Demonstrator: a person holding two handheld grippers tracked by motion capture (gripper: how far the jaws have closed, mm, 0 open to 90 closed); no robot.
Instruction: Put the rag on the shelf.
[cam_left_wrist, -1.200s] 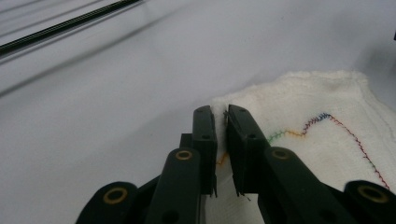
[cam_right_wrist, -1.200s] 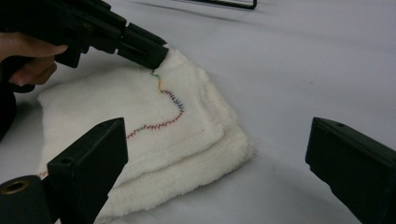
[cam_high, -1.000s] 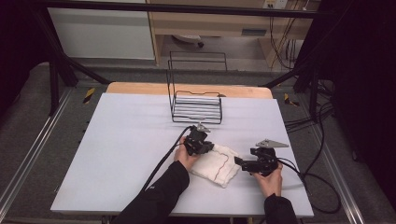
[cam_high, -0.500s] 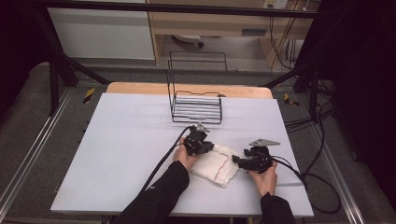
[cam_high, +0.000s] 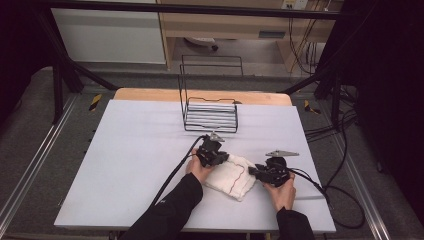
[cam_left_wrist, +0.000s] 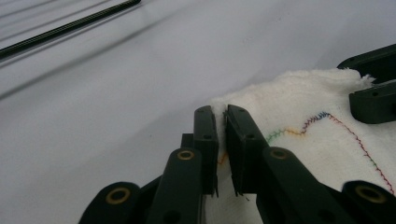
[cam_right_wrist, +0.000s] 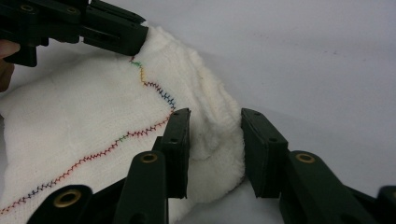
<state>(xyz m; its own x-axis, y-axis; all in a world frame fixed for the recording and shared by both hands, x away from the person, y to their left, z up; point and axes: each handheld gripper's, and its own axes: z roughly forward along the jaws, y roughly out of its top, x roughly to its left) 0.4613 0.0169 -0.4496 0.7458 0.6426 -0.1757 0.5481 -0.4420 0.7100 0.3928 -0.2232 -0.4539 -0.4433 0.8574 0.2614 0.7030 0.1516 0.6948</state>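
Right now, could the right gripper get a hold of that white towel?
Probably yes. The right gripper has its jaws open around a bunched edge of the towel, with nothing between. The left gripper pinches another edge, apart from it.

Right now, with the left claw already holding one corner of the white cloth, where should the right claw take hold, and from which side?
Grip the thick folded edge of the white cloth that bulges between the right claw's open jaws, coming level from the person's right. The left claw pinches the opposite corner, so this grip would likely let the cloth lift evenly.
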